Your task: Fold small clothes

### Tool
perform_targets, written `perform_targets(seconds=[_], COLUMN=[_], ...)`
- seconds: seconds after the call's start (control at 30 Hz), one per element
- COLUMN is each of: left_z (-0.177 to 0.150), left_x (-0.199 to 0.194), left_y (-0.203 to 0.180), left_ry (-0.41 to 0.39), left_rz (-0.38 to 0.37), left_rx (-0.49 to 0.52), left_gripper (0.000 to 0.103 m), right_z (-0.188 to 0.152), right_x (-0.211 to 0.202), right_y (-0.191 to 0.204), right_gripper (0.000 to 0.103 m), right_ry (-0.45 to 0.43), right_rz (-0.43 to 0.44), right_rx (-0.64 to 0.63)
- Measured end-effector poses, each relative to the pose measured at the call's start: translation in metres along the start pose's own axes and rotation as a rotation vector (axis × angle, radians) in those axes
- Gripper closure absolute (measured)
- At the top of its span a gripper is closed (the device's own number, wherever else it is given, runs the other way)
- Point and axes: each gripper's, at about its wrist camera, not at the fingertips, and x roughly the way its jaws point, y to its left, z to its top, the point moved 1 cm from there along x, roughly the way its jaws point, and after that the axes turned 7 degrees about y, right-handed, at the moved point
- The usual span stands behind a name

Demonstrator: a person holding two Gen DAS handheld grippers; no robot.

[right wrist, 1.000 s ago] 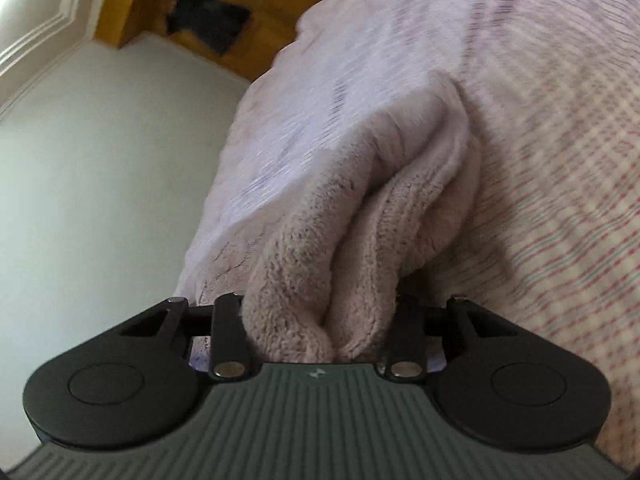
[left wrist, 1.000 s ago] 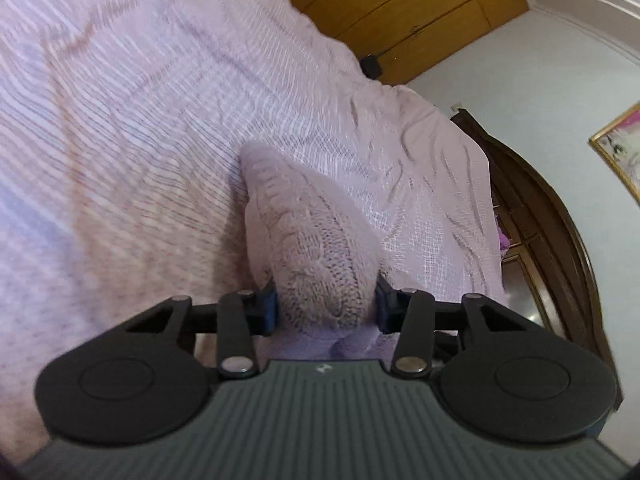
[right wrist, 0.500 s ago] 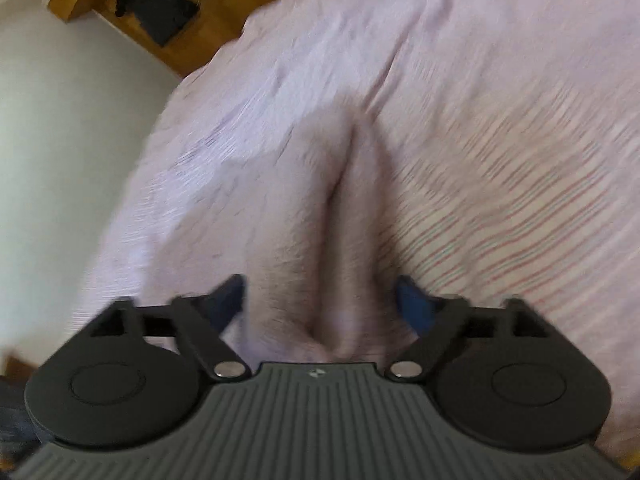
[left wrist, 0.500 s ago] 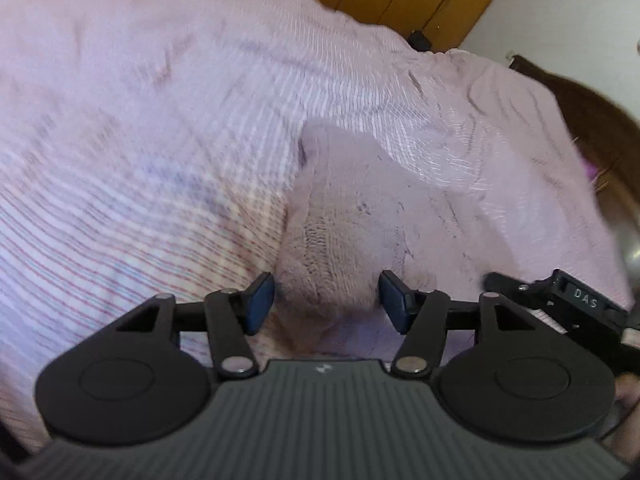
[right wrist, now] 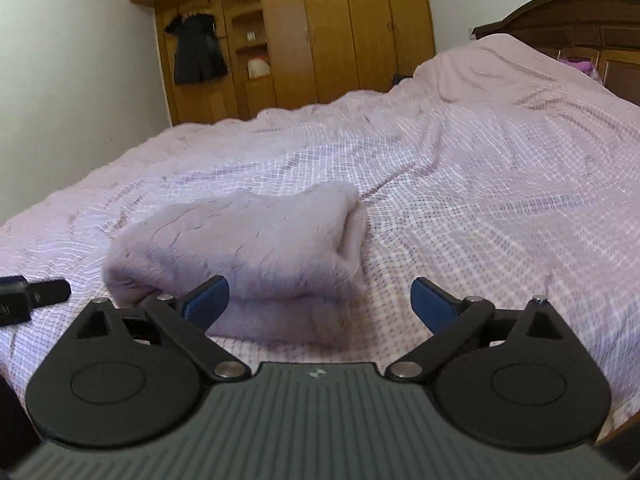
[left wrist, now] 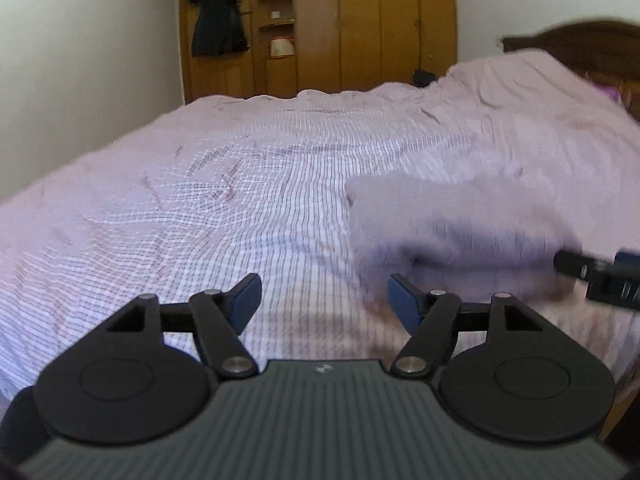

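A fluffy pale-pink garment (right wrist: 248,248) lies folded in a thick bundle on the pink checked bedspread (right wrist: 480,200). My right gripper (right wrist: 320,298) sits just in front of it. Its jaws are opening wide and the blue pads (right wrist: 434,300) do not press on the cloth. In the left wrist view the same garment (left wrist: 452,232) is blurred and lies ahead to the right. My left gripper (left wrist: 324,300) is also opening, with only bedspread (left wrist: 240,200) between its jaws. Each gripper's dark tip shows at the edge of the other's view: the right gripper (left wrist: 600,276) and the left gripper (right wrist: 28,292).
A wooden wardrobe (right wrist: 320,32) with a dark garment (right wrist: 196,52) hanging on it stands beyond the bed's far edge. A dark wooden headboard (right wrist: 580,16) rises at the right. A white wall (left wrist: 80,60) runs along the bed's left side.
Both grippers have let go of the pink garment and drawn back from it. Their views have rolled level. The garment now rests folded on the bedspread.
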Motion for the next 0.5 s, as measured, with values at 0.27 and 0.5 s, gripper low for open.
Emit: perform_targets(seconds=[0.27,0.5], left_z=[-0.013,-0.016], left_x=[0.029,0.047], left_y=[0.011,0.029], left_ry=[0.013,0.063], left_rz=[-0.093,-0.104], left_rx=[-0.038,-0.120], left_gripper=[0.027,0.025], right_z=[-0.020,-0.031], right_x=[0.004,0.017], right_y=[-0.004,0.001], right_gripper=[0.000,0.000], right_ry=[0.012,0.031], right_rz=[-0.041,-0.091], right_rx=[0.034,-0.016])
